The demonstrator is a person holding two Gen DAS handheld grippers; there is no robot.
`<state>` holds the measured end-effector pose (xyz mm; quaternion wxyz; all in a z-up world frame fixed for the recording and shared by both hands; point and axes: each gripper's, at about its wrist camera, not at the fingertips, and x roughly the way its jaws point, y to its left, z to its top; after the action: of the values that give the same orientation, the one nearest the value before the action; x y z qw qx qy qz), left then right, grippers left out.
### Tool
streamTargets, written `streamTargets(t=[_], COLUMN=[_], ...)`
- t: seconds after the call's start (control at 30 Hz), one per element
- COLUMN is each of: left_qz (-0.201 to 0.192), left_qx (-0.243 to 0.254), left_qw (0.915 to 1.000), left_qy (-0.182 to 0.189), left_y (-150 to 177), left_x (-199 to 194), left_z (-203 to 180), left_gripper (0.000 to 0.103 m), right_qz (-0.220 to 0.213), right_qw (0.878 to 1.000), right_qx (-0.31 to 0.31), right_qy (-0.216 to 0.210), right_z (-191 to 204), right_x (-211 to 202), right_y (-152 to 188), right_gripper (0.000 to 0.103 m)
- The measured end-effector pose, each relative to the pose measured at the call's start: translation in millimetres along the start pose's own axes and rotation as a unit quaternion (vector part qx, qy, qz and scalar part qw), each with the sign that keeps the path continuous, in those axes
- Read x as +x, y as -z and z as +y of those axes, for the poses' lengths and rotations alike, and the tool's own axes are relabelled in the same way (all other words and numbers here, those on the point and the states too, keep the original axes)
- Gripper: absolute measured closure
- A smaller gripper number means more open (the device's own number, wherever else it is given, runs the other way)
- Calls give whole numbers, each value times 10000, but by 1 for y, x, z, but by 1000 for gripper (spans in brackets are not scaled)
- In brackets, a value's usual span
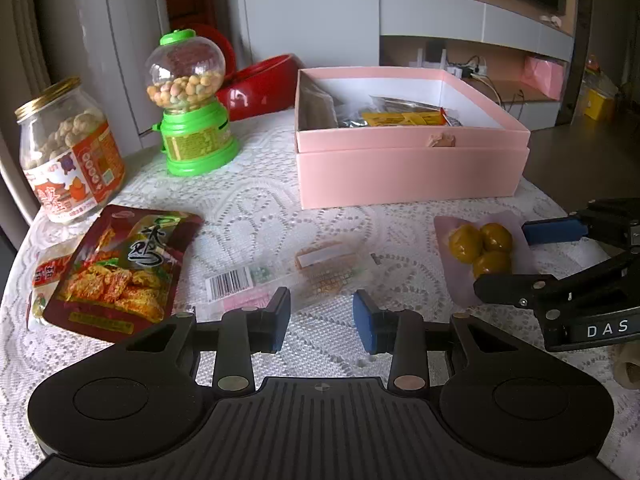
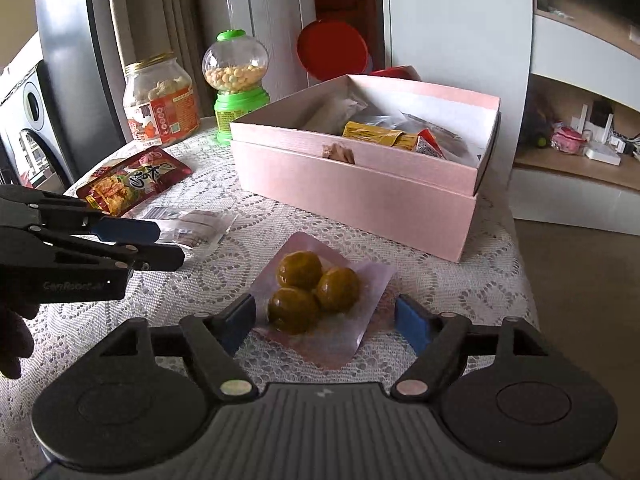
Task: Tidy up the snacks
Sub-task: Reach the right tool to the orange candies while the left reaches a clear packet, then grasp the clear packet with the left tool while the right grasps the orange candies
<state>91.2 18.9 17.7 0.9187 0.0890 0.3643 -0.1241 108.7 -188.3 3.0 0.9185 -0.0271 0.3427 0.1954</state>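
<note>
An open pink box stands at the back of the lace-covered table and holds several snack packets. A clear pack of three brown-yellow balls lies on the cloth between my right gripper's open fingers. My right gripper is open around the pack's near end, and it also shows in the left wrist view. A clear cracker packet with a barcode lies just ahead of my left gripper, which is open and empty. A red snack pouch lies at the left.
A glass jar of nuts with a gold lid and a green candy dispenser stand at the back left. A red container sits behind the box. The table edge drops off at the right.
</note>
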Motion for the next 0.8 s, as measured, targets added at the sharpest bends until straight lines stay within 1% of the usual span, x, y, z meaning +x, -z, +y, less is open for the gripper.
streamTargets(t=[0.07,0.13,0.23,0.33,0.4,0.47,0.53,0.73,0.8], left_qz=[-9,-82,-388,-578,-499,-283,-89,-53,-38], left_qx=[-8,-83,-516,-913,-1149,-1399,-1561,-1365,-1191], left_qw=[10000,9999,9977,9939,9917,9891,9867,9880,9900], left_qy=[18,122,228,219,281,361,453,718,761], left_y=[0,-3,-11,-22,-28,-29,-24,2,6], left_x=[-1,-4,-9,-1,13,26,30,7,-1], left_z=[0,5,22,42,56,68,73,58,49], left_gripper=[63,63,63,64,65,65,65,65,65], right_qz=[2,3,16,38,42,40,35,35,37], right_qw=[10000,10000,10000,10000,10000,10000,10000,10000,10000], right_qx=[-9,-19,-34,-62,-71,-65,-52,-42,-43], right_qy=[11,19,29,37,35,31,22,15,17], right_z=[1,1,2,2,2,2,1,1,1], right_x=[1,1,2,3,4,4,4,4,4], right_y=[1,1,1,1,1,1,1,1,1], right_gripper=[25,25,22,19,19,19,19,18,18])
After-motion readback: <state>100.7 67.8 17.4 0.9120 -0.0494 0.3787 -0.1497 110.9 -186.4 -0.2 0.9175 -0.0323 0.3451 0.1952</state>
